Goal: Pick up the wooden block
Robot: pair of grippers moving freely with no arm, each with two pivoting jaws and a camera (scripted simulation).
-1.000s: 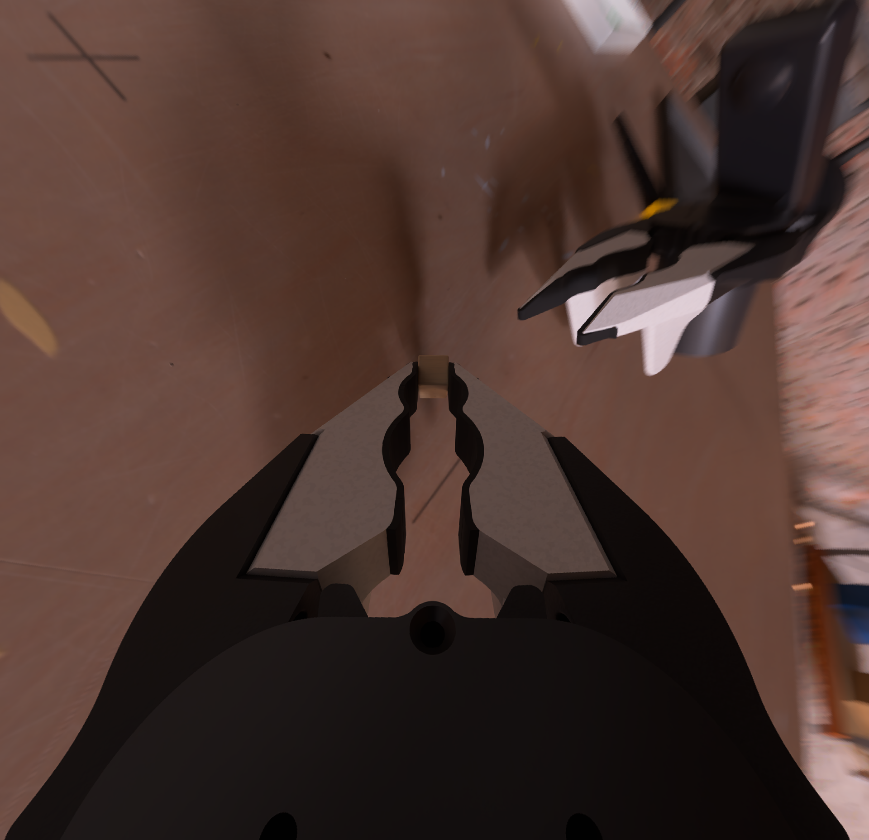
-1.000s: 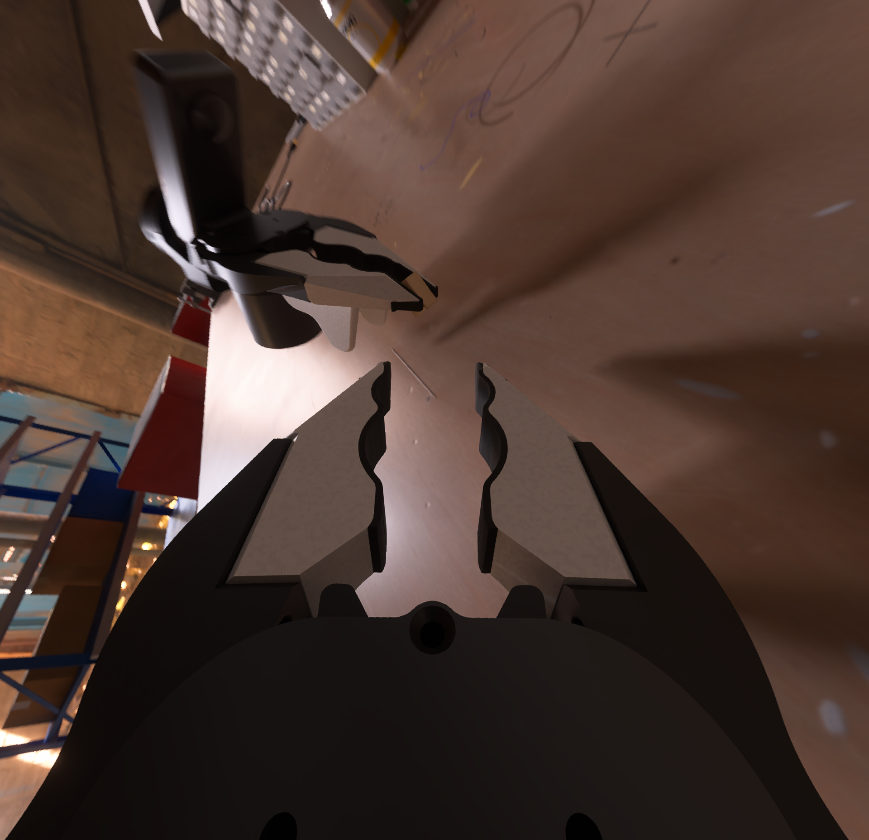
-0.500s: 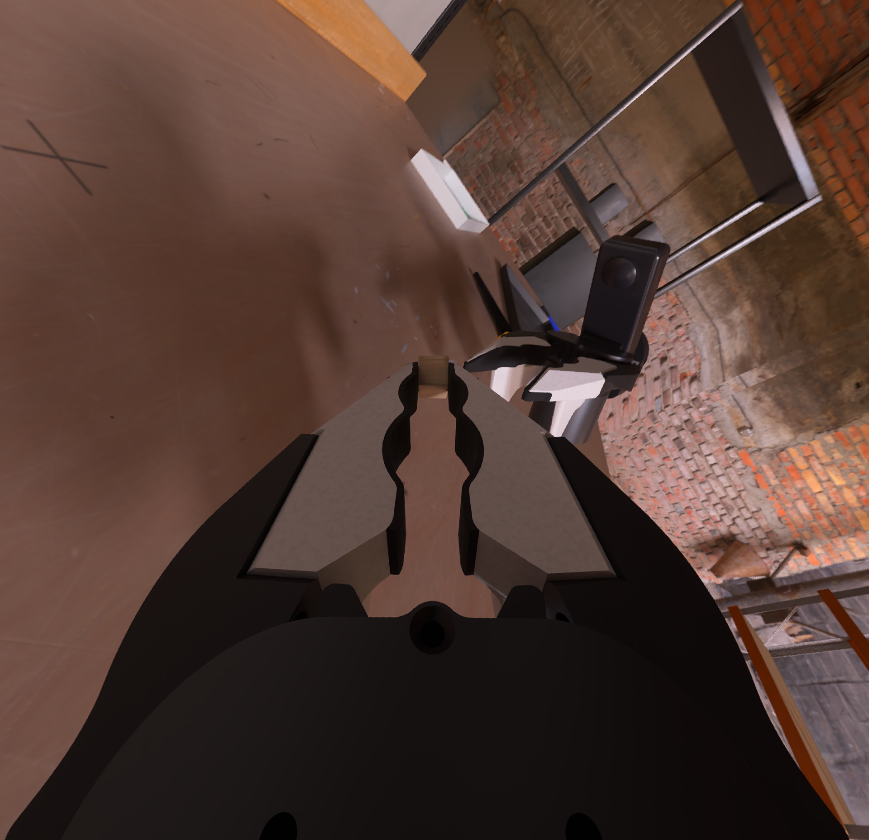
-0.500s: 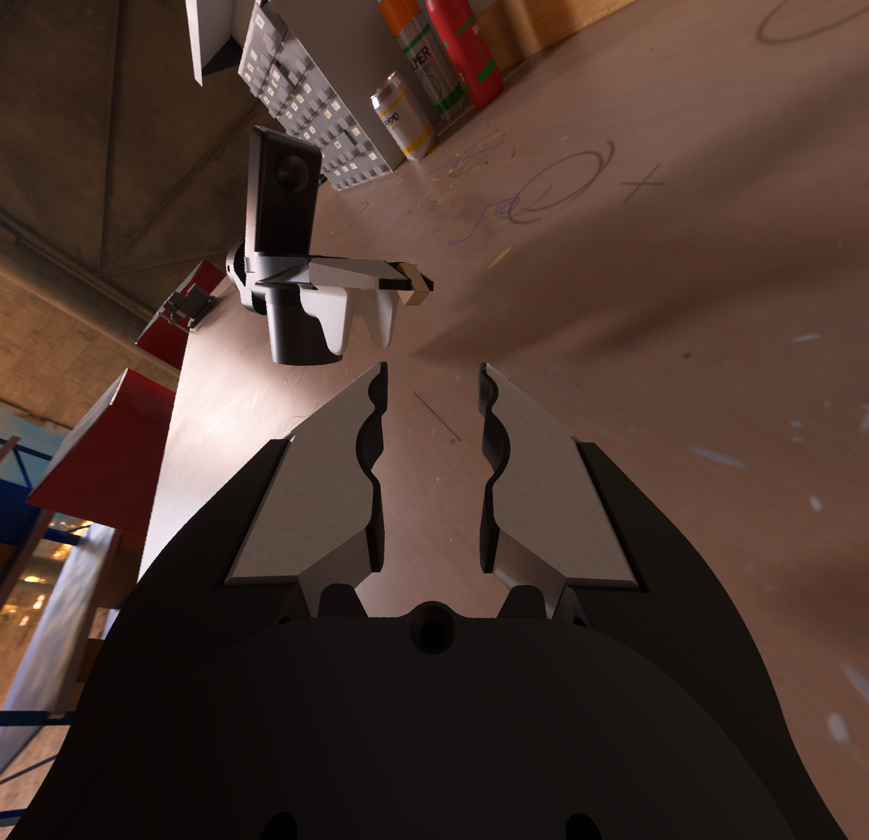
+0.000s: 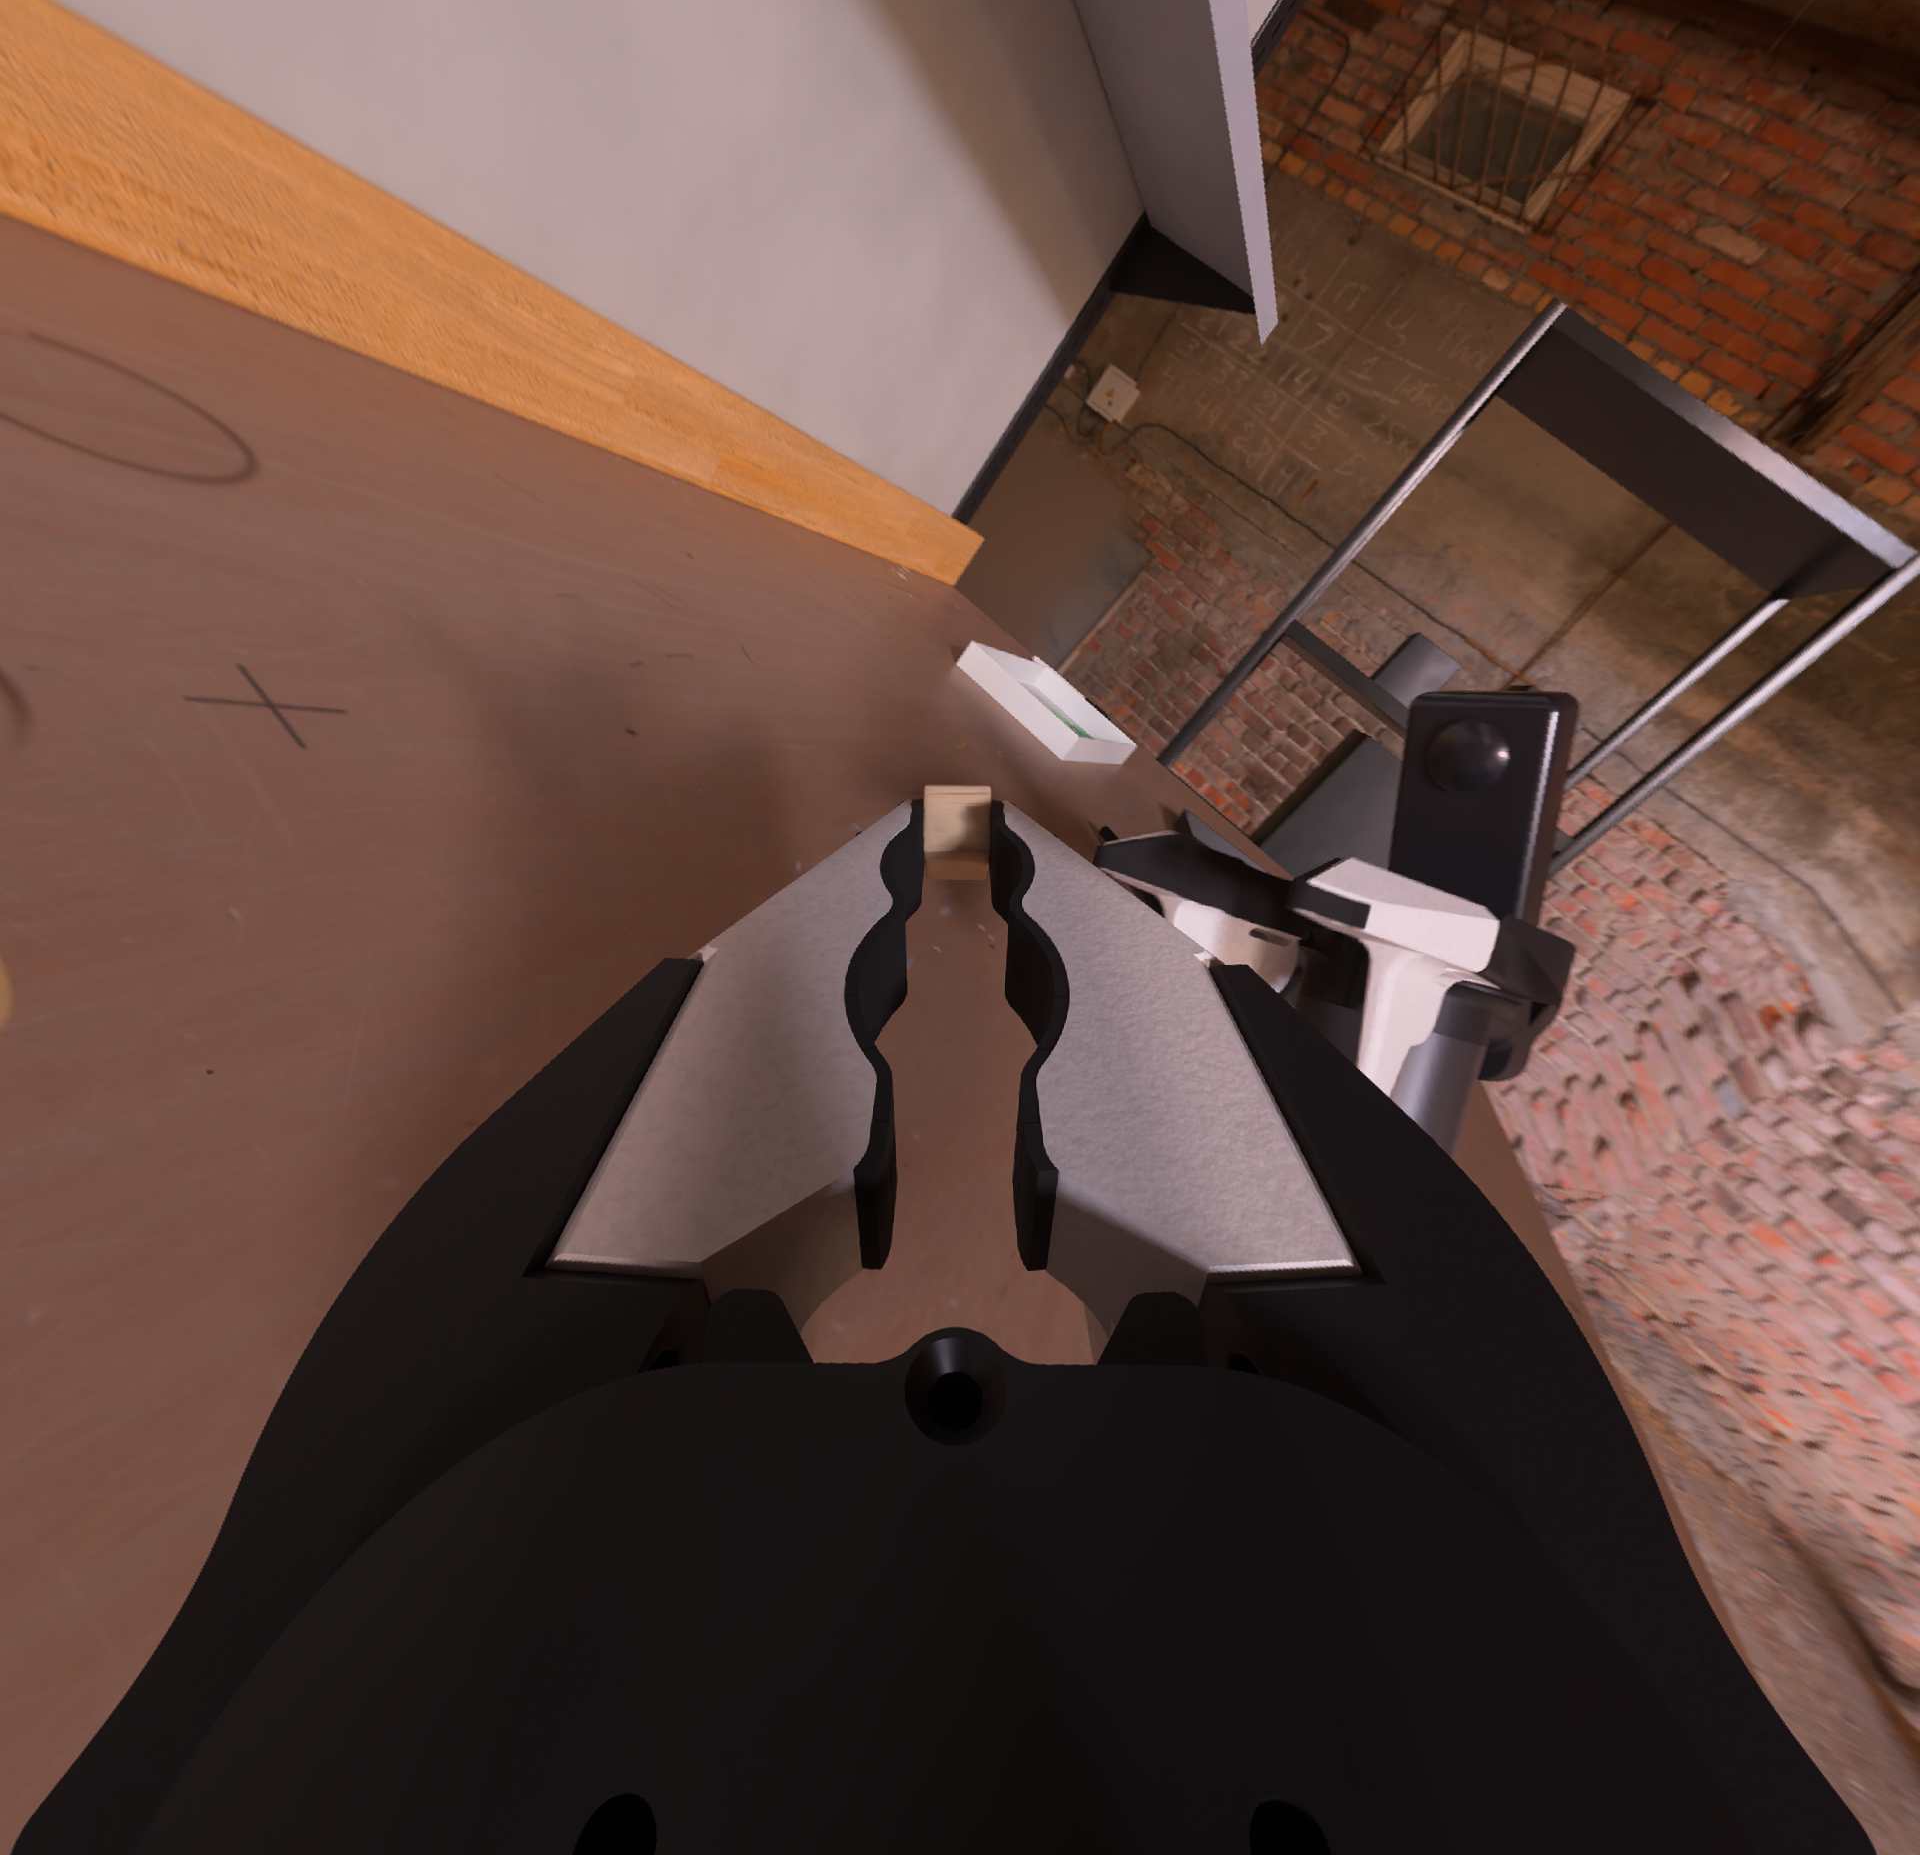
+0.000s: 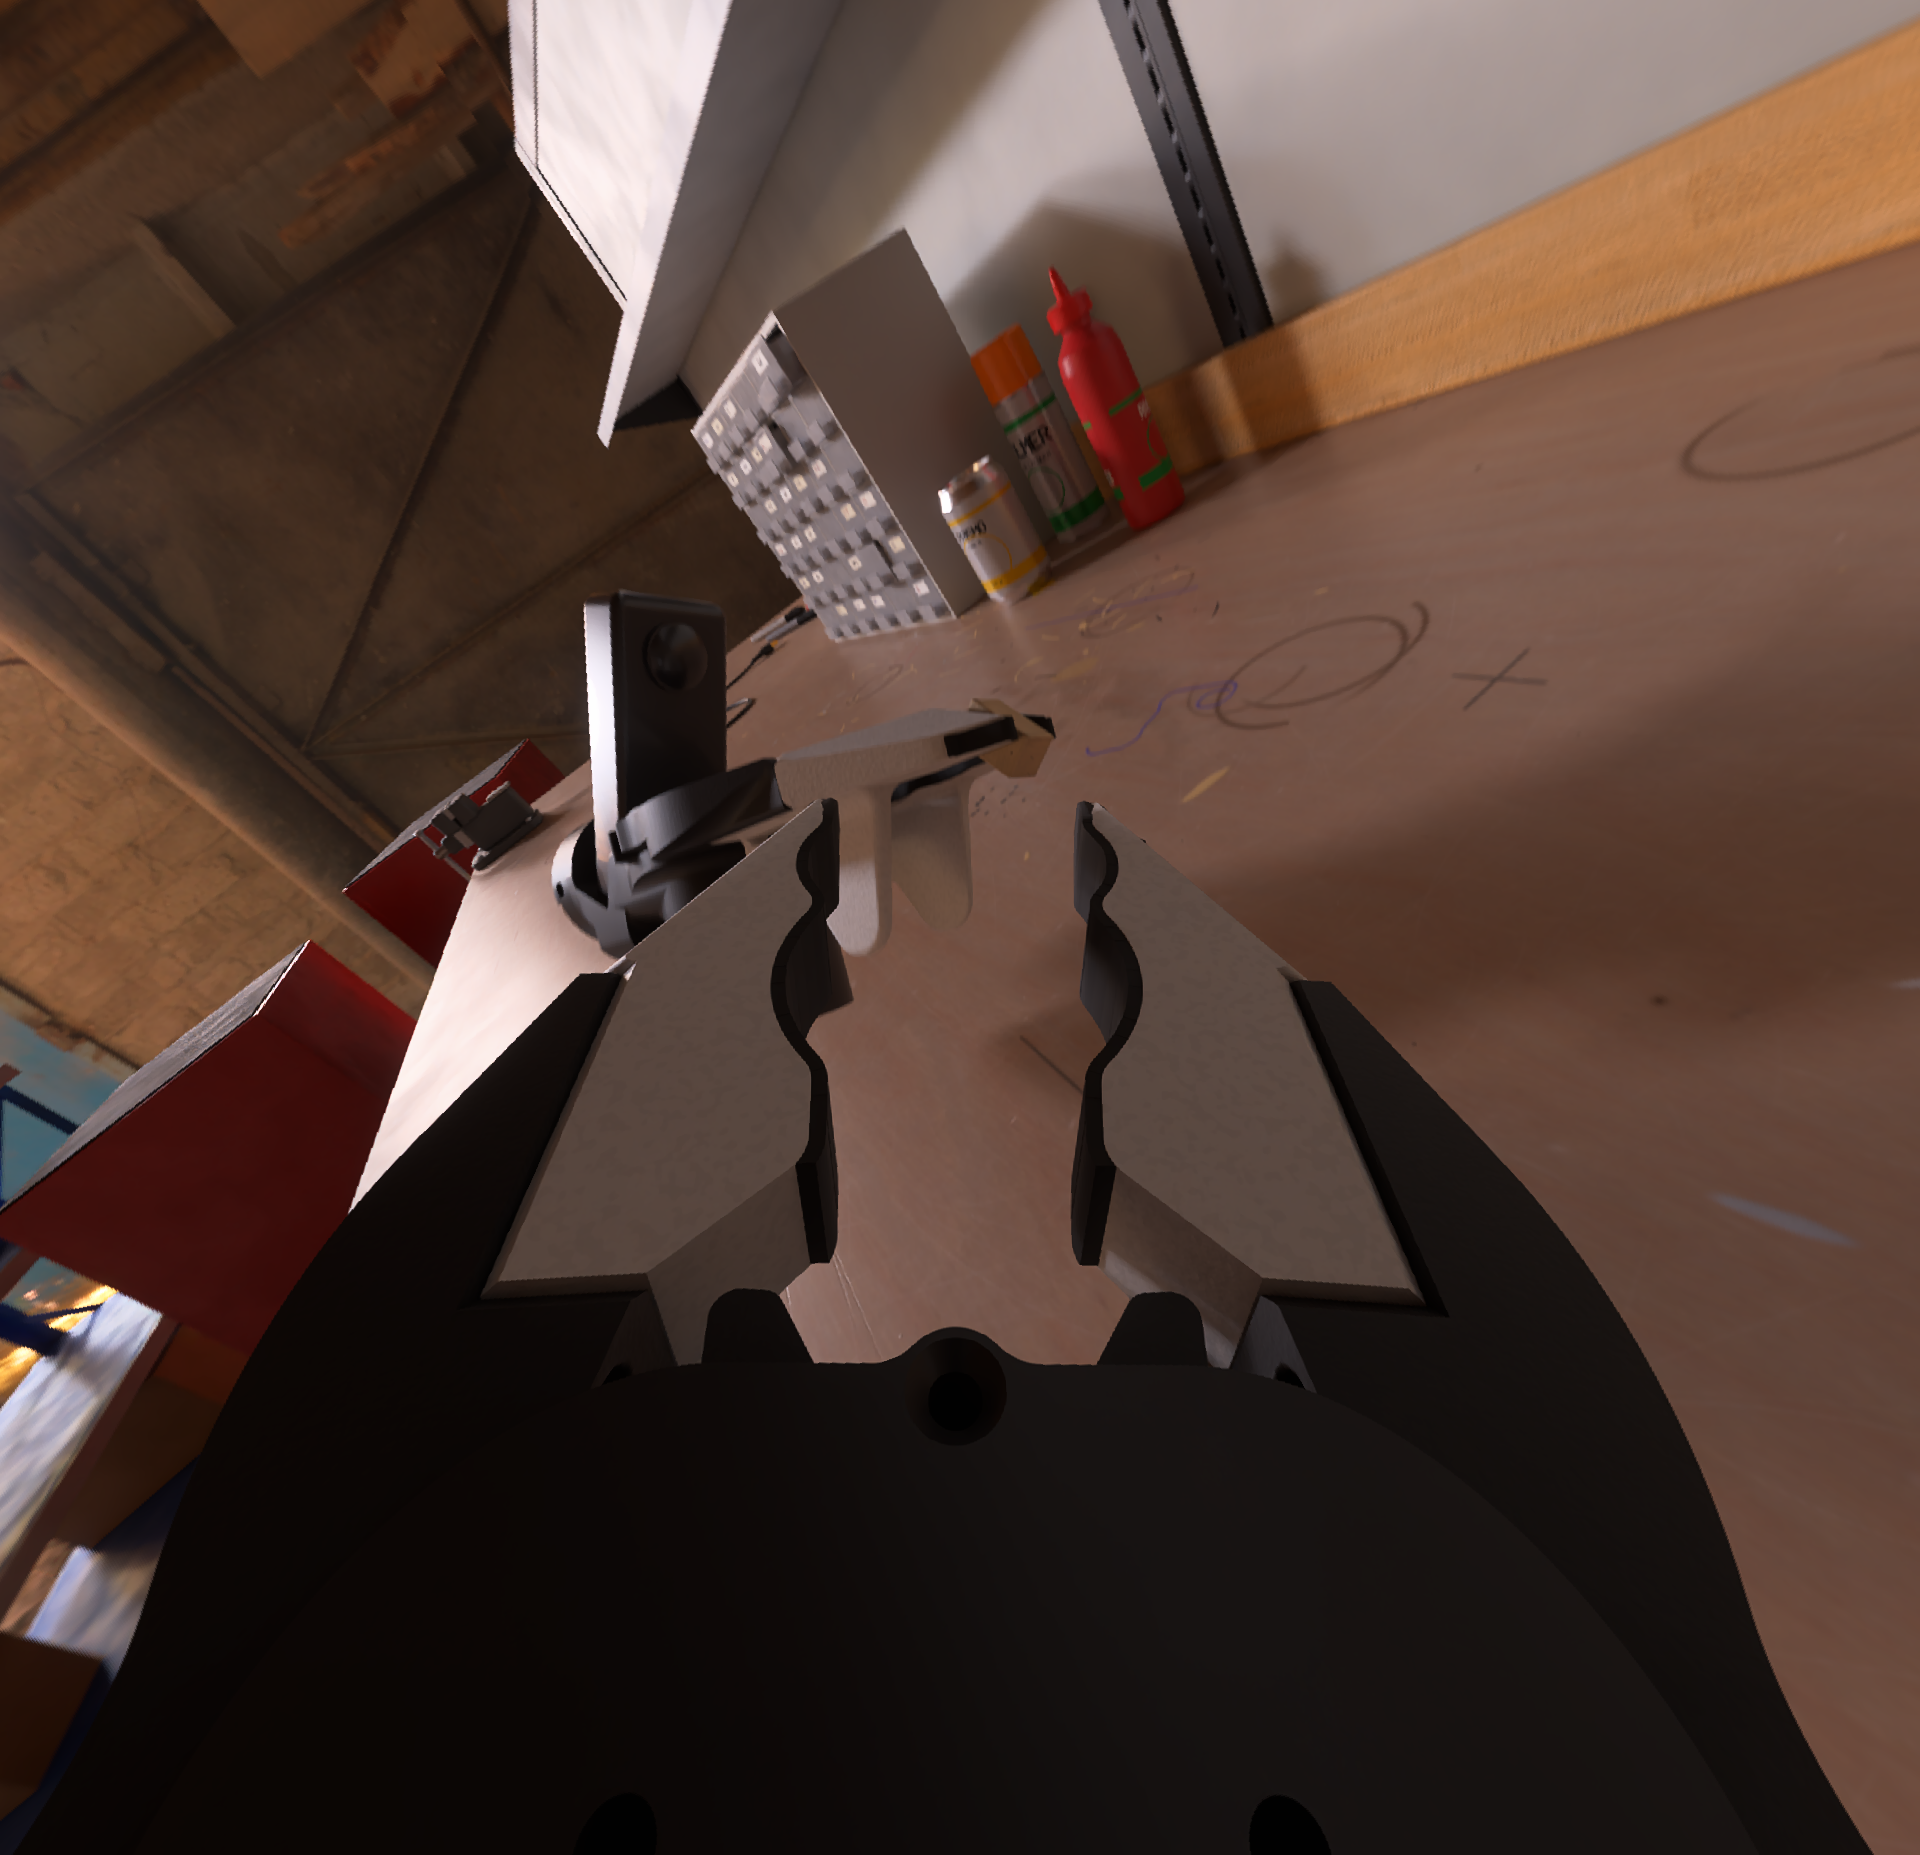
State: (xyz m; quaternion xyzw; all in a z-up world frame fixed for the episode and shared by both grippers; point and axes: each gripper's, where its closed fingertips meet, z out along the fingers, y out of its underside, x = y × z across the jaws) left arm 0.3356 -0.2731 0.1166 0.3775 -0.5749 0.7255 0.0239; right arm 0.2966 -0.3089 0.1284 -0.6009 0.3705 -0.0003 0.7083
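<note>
My left gripper (image 5: 957, 829) is shut on a small pale wooden block (image 5: 957, 826), pinched between its fingertips above the brown tabletop (image 5: 416, 766). The right wrist view shows the same gripper from the side (image 6: 1013, 737), with the block (image 6: 1023, 751) at its tip, held clear of the table. My right gripper (image 6: 954, 839) is open and empty, with a wide gap between its jaws. It sits just right of the left gripper and shows in the left wrist view (image 5: 1132, 870), low near the table's right edge.
A white tray (image 5: 1044, 702) lies at the table's far right edge. A grey drawer cabinet (image 6: 852, 465), a can (image 6: 992, 527), a spray can (image 6: 1039, 444) and a red bottle (image 6: 1112, 413) stand at the back. Red boxes (image 6: 208, 1109) sit at the left edge.
My left gripper has lifted the block off the table and tilted up, so the back wall shows. My right gripper has also risen and tilted up, still open.
</note>
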